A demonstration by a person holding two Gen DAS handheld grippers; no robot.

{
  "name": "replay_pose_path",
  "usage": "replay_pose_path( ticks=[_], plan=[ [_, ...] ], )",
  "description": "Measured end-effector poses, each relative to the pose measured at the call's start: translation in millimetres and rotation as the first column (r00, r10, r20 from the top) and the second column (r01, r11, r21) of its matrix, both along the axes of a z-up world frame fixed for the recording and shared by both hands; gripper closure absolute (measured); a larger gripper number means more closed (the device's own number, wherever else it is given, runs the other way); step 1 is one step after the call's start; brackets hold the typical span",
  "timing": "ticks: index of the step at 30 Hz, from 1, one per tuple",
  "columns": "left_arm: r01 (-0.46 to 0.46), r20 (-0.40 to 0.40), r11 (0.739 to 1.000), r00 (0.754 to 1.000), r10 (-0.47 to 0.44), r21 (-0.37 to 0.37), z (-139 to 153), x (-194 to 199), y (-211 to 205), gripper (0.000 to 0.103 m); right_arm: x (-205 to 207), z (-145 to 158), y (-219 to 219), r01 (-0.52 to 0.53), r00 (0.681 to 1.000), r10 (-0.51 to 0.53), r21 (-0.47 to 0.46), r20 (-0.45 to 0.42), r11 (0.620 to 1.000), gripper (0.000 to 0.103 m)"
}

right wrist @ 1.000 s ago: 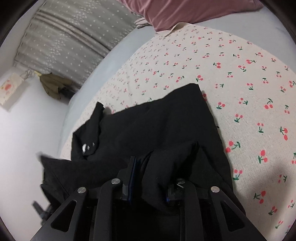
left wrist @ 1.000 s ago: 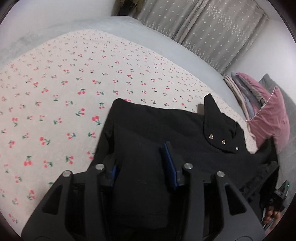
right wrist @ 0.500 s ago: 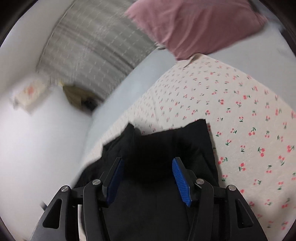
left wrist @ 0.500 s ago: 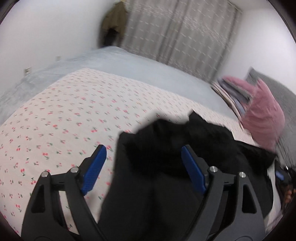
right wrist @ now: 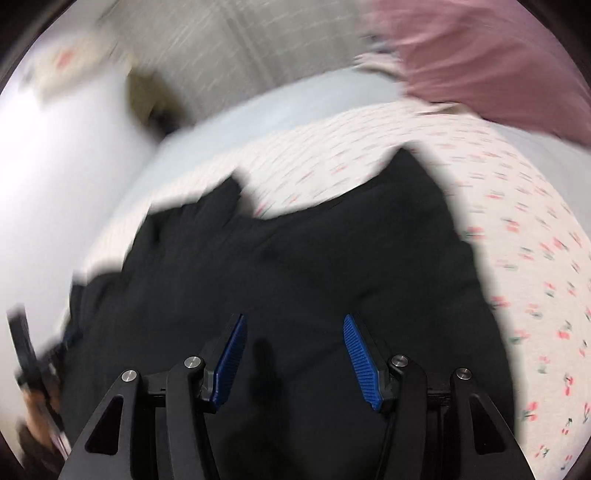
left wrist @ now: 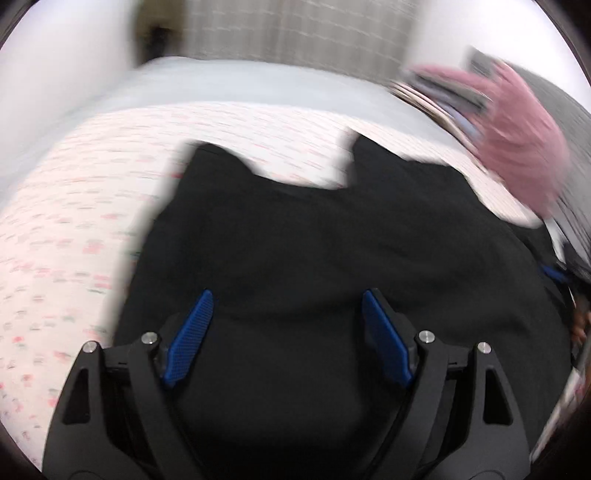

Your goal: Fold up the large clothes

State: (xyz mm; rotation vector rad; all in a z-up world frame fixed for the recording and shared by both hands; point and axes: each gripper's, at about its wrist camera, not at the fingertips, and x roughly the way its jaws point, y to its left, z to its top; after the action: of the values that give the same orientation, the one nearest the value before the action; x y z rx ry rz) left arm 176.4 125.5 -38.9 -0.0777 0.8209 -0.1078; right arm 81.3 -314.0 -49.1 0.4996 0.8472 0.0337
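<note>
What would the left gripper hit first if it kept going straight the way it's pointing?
Most likely the black fabric garment spread on the cherry-print bedsheet. The left gripper points down at it with its jaws apart; blur leaves the gap unclear.

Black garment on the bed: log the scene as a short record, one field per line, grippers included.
garment: black garment, spread on the bed, two corners pointing toward the far side
surface: cherry-print sheet over a grey bed
left gripper: jaws apart, pads clear of the cloth, garment below
right gripper: jaws closing, nothing pinched between the pads, garment below
nearby: pink pillow beyond the garment
background: grey curtain, white wall
image quality: both views motion-blurred
</note>
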Motion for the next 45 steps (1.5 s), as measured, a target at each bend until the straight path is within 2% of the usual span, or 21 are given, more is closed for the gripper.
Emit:
replay_pose_path(
  ticks=[2,3,5,6,8,11,14,17,19,21,22,23,24,25,26,31,34,37,40,43,45],
  plan=[
    [-0.140,0.016,0.990,0.990,0.139,0.031,-0.9,5.0,28.6,0.020,-12.2,1.0,-32.4,0.162,0.987,-0.162,-0.019,-0.006,0.987,0.050],
    [-0.213,0.002,0.976,0.977,0.213,0.042,-1.9,6.9,43.8,0.020,-21.8,1.2,-49.4,0.272,0.962,-0.274,-0.068,-0.022,0.960,0.050],
    [-0.277,-0.047,0.960,0.960,0.276,-0.025,-4.9,7.1,71.9,0.021,-38.2,-2.1,-75.6,0.392,0.917,-0.396,-0.078,-0.054,0.917,0.048],
    [-0.275,-0.068,0.956,0.961,0.270,-0.099,-5.3,3.9,82.9,0.021,-47.3,-3.4,-87.3,0.392,0.919,-0.392,-0.001,-0.053,0.920,0.048],
    [-0.246,-0.080,0.947,0.969,0.235,-0.206,-2.2,-2.3,92.6,0.021,-55.7,0.2,-93.7,0.365,0.931,-0.363,0.062,-0.049,0.929,0.047],
    [-0.144,-0.043,0.955,0.990,0.138,-0.258,4.2,-4.7,84.3,0.021,-58.5,14.6,-82.5,0.280,0.960,-0.281,0.052,0.010,0.959,0.042],
    [-0.113,-0.057,0.966,0.993,0.102,-0.234,-3.7,3.7,69.1,0.024,-51.0,23.5,-58.0,0.208,0.977,-0.206,-0.034,0.052,0.978,0.041],
    [-0.126,-0.104,0.969,0.989,0.106,-0.211,-16.2,11.3,59.2,0.042,-31.5,13.6,-42.8,0.188,0.982,-0.186,-0.114,0.029,0.975,0.041],
    [-0.137,-0.079,0.975,0.989,0.125,-0.174,-14.8,17.6,51.5,0.047,-23.5,2.6,-34.2,0.182,0.983,-0.182,-0.157,0.014,0.971,0.042],
    [-0.123,-0.035,0.985,0.992,0.120,-0.123,-7.2,18.9,42.9,0.062,-14.3,-0.5,-24.4,0.180,0.983,-0.180,-0.205,0.021,0.962,0.047],
    [-0.106,-0.008,0.989,0.994,0.105,-0.105,-3.6,18.6,38.7,0.068,-12.6,0.3,-21.2,0.182,0.983,-0.179,-0.222,0.032,0.958,0.058],
    [-0.085,0.007,0.991,0.996,0.086,-0.103,-1.7,18.7,34.9,0.083,-8.7,2.0,-16.7,0.180,0.984,-0.174,-0.240,0.048,0.954,0.075],
    [-0.080,0.023,0.992,0.996,0.083,-0.097,0.5,17.5,31.2,0.092,-4.7,3.0,-14.8,0.177,0.984,-0.168,-0.250,0.054,0.952,0.085],
    [-0.084,0.044,0.992,0.995,0.089,-0.095,4.6,16.3,29.8,0.093,-2.7,5.8,-12.4,0.183,0.983,-0.171,-0.264,0.069,0.947,0.093],
    [-0.085,0.066,0.991,0.994,0.092,-0.099,9.4,14.5,29.6,0.095,-3.5,9.1,-11.1,0.200,0.979,-0.181,-0.276,0.094,0.940,0.095],
    [-0.068,0.230,0.990,0.968,0.096,-0.127,56.8,22.3,26.1,0.096,-1.1,46.2,-12.5,0.288,0.942,-0.206,-0.322,0.266,0.902,0.097],
    [-0.064,0.285,0.992,0.954,0.093,-0.109,76.8,43.9,21.2,0.096,17.1,61.0,-16.6,0.324,0.921,-0.214,-0.332,0.326,0.886,0.097],
    [-0.079,0.271,0.989,0.956,0.110,-0.124,77.4,78.9,21.7,0.095,51.5,62.5,-24.6,0.339,0.916,-0.227,-0.333,0.331,0.880,0.097],
    [-0.107,0.217,0.990,0.968,0.125,-0.094,56.5,121.4,17.5,0.095,92.5,50.7,-32.3,0.326,0.929,-0.228,-0.349,0.292,0.879,0.097],
    [-0.129,0.113,0.990,0.984,0.134,-0.056,17.6,158.6,15.8,0.095,133.6,26.7,-39.5,0.298,0.950,-0.231,-0.397,0.208,0.868,0.097],
    [-0.142,-0.008,0.988,0.990,0.142,-0.058,-11.5,179.7,20.2,0.093,155.4,6.1,-47.7,0.274,0.962,-0.245,-0.410,0.124,0.870,0.097]
  ],
)
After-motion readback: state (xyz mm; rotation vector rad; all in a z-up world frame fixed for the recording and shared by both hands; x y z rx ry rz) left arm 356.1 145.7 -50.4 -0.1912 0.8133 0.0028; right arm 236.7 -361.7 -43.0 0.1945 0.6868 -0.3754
